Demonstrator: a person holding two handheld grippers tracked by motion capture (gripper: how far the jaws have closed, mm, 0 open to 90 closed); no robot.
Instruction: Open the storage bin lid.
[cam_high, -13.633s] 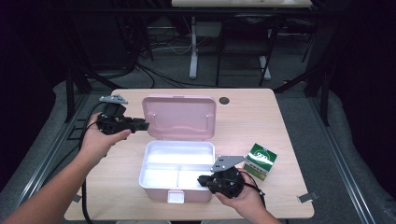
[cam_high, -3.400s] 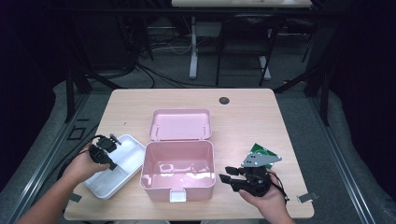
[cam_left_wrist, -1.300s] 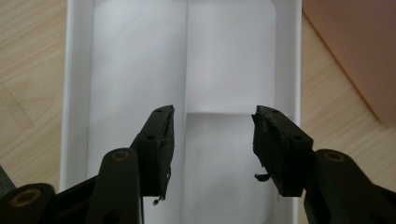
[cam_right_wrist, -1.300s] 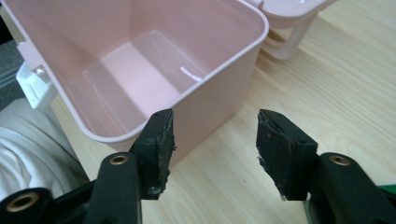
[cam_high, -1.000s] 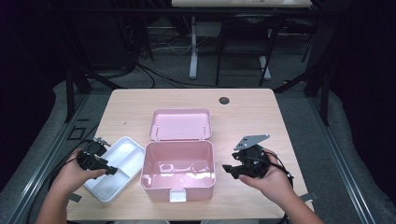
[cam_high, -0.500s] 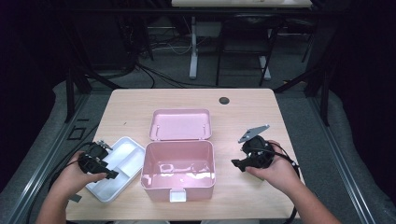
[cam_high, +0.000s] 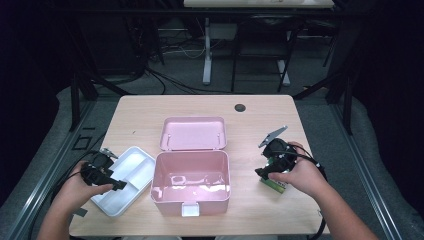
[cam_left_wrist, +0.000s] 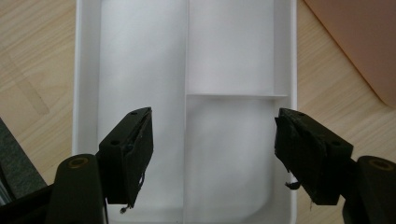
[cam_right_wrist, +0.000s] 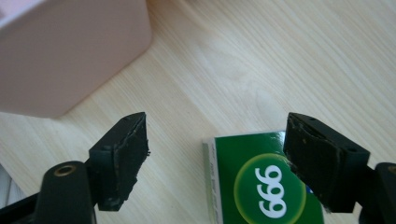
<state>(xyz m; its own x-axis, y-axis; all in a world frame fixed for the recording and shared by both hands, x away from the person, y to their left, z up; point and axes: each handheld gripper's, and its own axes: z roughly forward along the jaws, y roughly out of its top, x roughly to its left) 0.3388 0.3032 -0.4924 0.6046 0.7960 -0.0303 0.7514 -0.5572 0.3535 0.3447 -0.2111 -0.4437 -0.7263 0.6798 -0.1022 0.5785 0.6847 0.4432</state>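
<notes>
Pink open box (cam_high: 190, 177) mid-table, we hold our left gripper (cam_left_wrist: 212, 154) over the white divided tray (cam_high: 125, 177) left of it, jaws just opened wide, nothing between them, our right gripper (cam_right_wrist: 217, 158) just opened, gripping nothing, over the green packet (cam_right_wrist: 261, 186) lying right of the box.

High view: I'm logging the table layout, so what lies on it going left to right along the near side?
left gripper → white tray → pink box → right gripper → green carton
</notes>
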